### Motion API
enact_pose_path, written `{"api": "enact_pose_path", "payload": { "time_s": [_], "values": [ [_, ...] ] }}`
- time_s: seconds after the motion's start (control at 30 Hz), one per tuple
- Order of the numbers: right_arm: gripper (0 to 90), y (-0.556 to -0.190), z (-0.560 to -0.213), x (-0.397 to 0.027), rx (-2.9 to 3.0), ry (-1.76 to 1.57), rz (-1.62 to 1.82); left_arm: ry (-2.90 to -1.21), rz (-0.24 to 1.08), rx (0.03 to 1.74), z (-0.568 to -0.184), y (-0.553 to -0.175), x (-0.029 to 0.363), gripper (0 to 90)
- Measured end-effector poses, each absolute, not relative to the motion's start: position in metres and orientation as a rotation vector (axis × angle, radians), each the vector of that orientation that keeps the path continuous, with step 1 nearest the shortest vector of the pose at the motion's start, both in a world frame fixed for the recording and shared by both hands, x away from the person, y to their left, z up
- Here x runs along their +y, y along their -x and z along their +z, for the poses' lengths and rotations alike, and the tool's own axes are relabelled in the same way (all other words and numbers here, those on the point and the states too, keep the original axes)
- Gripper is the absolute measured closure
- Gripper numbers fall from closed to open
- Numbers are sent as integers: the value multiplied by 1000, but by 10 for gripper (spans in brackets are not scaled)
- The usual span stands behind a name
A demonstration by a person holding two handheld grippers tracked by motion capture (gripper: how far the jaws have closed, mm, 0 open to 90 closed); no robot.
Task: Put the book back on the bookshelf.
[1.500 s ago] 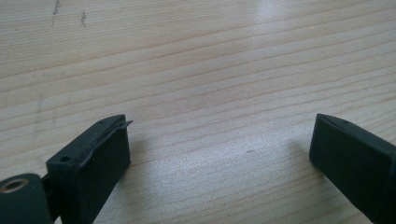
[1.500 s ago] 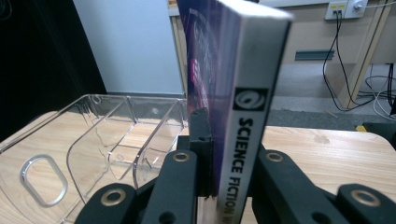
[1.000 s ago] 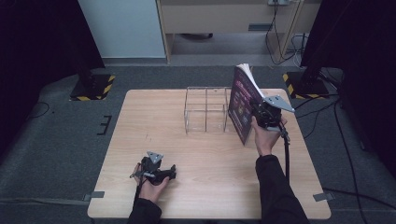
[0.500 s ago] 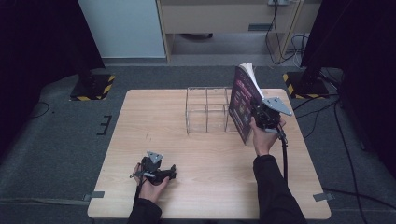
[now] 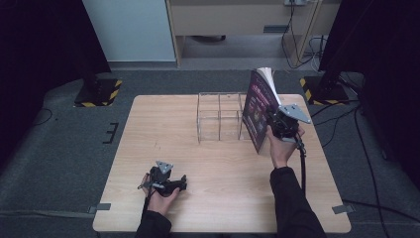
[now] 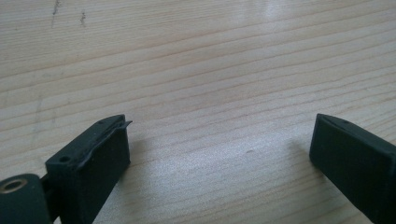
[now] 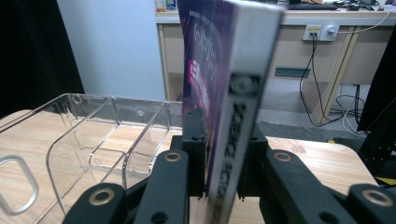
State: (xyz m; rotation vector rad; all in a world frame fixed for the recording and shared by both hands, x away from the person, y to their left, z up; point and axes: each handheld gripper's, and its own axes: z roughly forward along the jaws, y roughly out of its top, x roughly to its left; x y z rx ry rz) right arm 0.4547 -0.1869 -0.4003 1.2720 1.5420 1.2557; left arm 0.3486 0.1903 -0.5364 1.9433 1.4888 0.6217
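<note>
Moved nothing since a second earlier, only eased right gripper [image 7: 223, 154] slightly wider while clamping stiff, probably slick book [image 7: 205, 70] at its near spine, left gripper [image 6: 219, 154] gaping.

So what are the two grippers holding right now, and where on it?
The right gripper clamps the purple paperback book upright at its spine edge. The left gripper is open, holding nothing.

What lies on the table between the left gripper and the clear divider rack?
Nothing: in the high view, bare wooden tabletop runs from the left gripper to the clear rack.
</note>
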Motion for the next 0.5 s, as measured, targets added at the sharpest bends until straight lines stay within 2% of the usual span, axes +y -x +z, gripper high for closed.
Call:
{"api": "enact_pose_path", "payload": {
  "time_s": [0.3,0.5],
  "values": [
    [670,-455,-401,-192,1559,-1286,1256,-1944,622,1489,-536,-349,190,40],
    [546,-454,-401,-195,1568,-1286,1286,-1944,622,1489,-536,-349,190,40]
  ]
}}
